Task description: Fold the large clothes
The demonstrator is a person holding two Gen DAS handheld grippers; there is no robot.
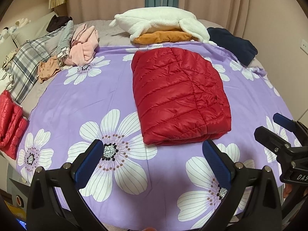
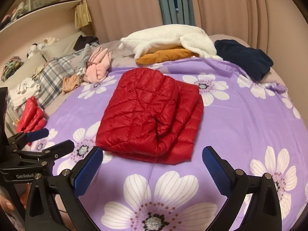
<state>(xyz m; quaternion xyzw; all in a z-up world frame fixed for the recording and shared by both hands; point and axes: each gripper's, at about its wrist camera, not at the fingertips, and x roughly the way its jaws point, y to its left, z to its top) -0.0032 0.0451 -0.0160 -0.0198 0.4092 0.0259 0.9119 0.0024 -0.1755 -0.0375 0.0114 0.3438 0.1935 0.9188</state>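
Grippers side by side near bed edge, left gripper (image 1: 152, 159) and right gripper (image 2: 152, 165) both spread apart, empty, one folded red jacket (image 2: 150, 119) ahead on floral sheet (image 2: 240, 119).

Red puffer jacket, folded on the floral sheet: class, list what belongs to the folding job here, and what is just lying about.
Belongs to the job:
red puffer jacket
floral sheet
left gripper, open
right gripper, open

Just lying about:
white fleece on an orange garment
navy garment
pink garment
plaid cloth
second red puffer piece
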